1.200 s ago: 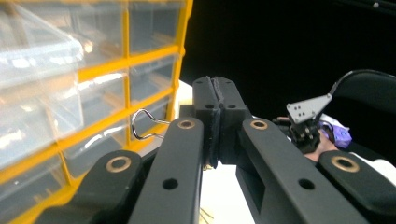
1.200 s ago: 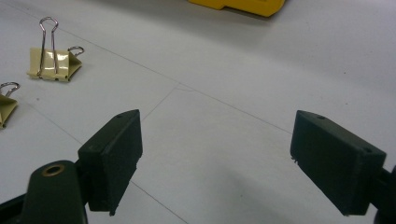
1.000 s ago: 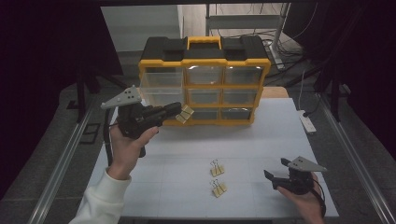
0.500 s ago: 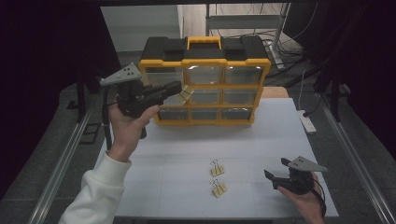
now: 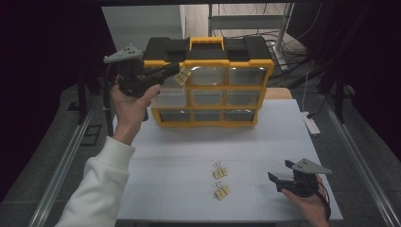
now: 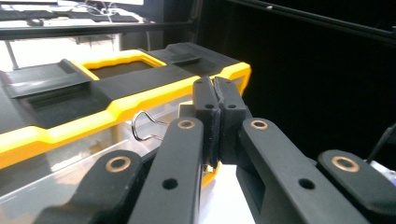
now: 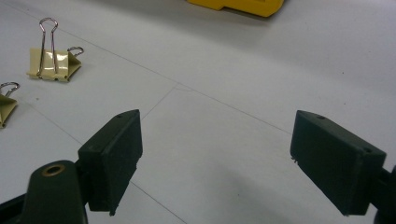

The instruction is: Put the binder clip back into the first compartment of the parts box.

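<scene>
Our left hand-held gripper (image 5: 176, 72), jaws closed on a binder clip (image 5: 182, 75), holds it just before the organizer's (image 5: 208, 85) top-left drawer (image 5: 171, 78) (right hand-held gripper (image 5: 279, 177) open, empty, at the counter's (image 5: 189, 156) near right corner).

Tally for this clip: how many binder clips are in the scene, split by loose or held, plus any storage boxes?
Yellow metal binder clips lying on the white table: 2
Yellow binder clip held in the left claw: 1
Yellow-and-black plastic drawer organiser: 1
Total: 4
</scene>
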The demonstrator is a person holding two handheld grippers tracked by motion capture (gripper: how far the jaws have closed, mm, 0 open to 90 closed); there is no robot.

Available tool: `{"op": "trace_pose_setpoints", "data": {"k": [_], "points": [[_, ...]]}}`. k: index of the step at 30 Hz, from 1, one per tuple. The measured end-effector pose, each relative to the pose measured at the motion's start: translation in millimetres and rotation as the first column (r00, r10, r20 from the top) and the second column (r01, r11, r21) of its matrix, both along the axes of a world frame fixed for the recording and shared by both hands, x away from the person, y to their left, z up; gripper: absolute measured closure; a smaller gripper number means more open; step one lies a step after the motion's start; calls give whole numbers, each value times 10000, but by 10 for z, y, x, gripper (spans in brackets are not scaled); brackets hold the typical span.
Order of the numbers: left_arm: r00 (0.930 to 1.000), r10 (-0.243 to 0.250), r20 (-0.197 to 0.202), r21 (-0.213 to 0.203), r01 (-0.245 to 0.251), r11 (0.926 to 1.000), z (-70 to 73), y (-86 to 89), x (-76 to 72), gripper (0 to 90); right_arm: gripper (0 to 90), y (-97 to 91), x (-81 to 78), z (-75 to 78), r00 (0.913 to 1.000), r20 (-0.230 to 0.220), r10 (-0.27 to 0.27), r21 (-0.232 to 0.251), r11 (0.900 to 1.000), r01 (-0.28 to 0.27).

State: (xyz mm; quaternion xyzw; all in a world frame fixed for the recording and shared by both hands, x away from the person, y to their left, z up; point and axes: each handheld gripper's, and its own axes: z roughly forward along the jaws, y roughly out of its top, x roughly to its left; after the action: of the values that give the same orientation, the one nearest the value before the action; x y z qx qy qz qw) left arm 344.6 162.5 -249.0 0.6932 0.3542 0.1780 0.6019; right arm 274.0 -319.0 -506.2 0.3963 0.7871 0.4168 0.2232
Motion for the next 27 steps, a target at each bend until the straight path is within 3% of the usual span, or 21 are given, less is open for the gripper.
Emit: {"op": "trace_pose_setpoints", "data": {"k": [7, 15, 23, 27], "points": [[9984, 566, -76, 203, -564, 9982, -52, 104, 108, 890, 173, -1, 2, 0, 10000, -6, 3, -36, 10000, -3], [9927, 1113, -465, 183, -1105, 9937, -175, 233, 211, 889, 173, -14, 3, 0, 10000, 8, -99, -40, 9999, 99], [9899, 1304, -555, 427, -1281, 9908, -228, 194, 251, 872, 174, -6, 6, -5, 10000, -20, -44, -33, 10000, 44], [9943, 1000, -368, 620, -976, 9933, -247, 142, 257, 506, 173, -7, 3, -5, 10000, -10, -38, -46, 10000, 38]]}}
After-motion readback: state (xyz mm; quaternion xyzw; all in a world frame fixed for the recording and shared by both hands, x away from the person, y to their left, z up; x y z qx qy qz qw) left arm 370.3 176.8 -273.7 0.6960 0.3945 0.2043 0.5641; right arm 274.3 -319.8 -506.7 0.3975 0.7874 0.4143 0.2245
